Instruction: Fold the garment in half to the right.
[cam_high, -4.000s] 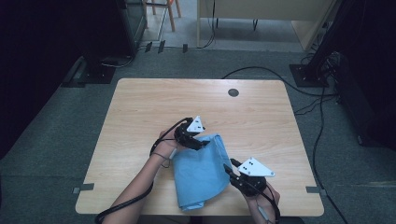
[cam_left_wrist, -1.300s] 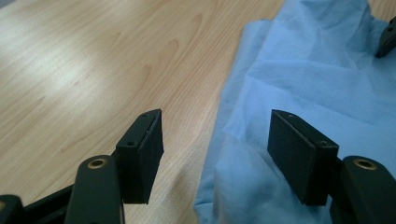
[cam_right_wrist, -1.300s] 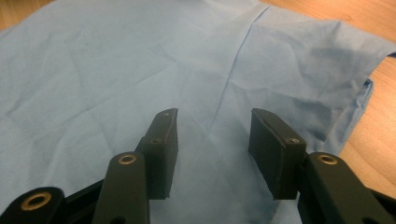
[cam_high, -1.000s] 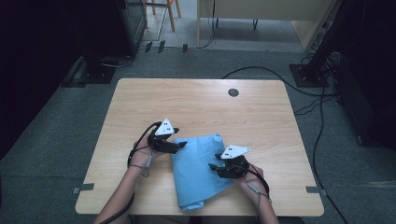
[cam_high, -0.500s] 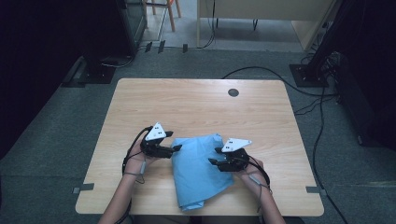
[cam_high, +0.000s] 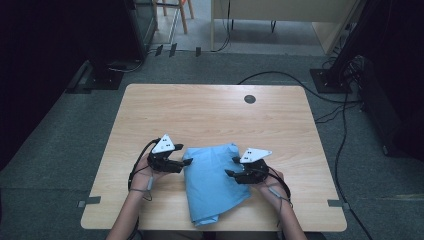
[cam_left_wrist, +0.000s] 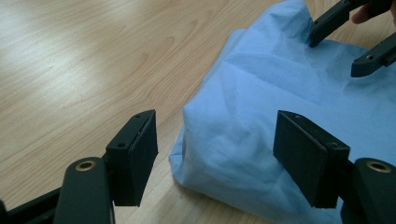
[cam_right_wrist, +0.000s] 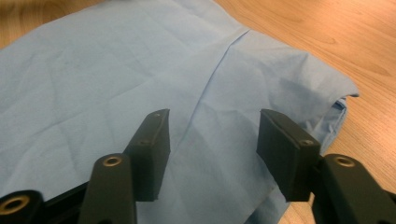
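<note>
Dim room with grey carpet floor

Light rectangular wooden table in the centre; black cables lie far right.

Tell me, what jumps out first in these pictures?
A folded light blue cloth lies at the near middle of a pale wooden table. Two hand-held black grippers flank it: the left gripper at its left edge, the right gripper over its right side, both with jaws apart.

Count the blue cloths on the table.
1: a folded blue cloth lies near the front edge of the wooden table, between the left gripper and the right gripper. Folds may hide further layers.
</note>
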